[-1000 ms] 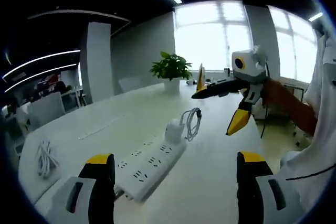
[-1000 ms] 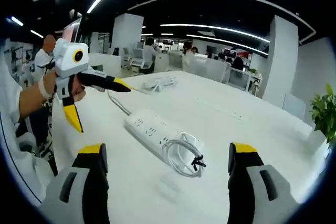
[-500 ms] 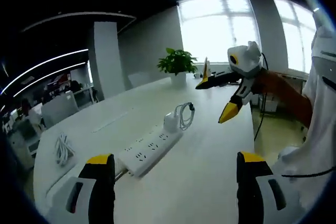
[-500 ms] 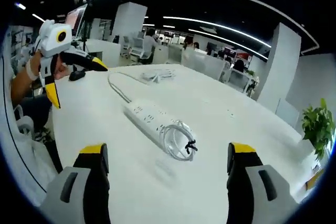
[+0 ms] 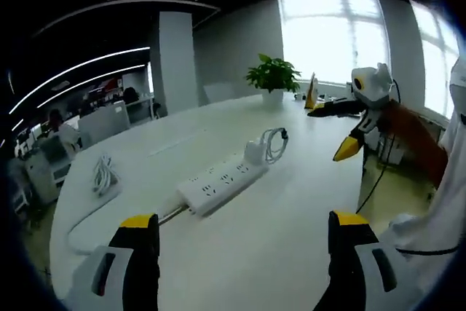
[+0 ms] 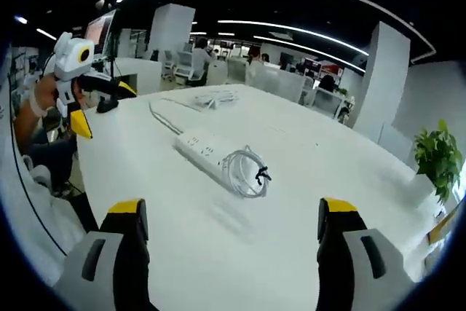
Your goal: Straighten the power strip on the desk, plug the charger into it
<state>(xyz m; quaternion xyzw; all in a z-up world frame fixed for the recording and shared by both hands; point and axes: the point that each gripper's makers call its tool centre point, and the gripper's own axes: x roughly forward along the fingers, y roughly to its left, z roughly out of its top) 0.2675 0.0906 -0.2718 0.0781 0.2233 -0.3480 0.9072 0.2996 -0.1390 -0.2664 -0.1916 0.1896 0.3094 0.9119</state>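
Both views have pulled back from the white desk (image 5: 291, 223), so the power strip (image 5: 218, 186) at its middle looks smaller and no step has begun. The left gripper (image 5: 244, 267) and right gripper (image 6: 227, 253) are spread wide and empty. The left gripper view shows the charger (image 5: 253, 152) at the strip's far end; in the right gripper view its coiled cable (image 6: 244, 171) covers it.

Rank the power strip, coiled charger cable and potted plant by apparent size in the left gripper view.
1. Power strip, longest.
2. Potted plant, though it stands farther back, so its true size is unsure.
3. Coiled charger cable, close to the plant; call it a near tie.
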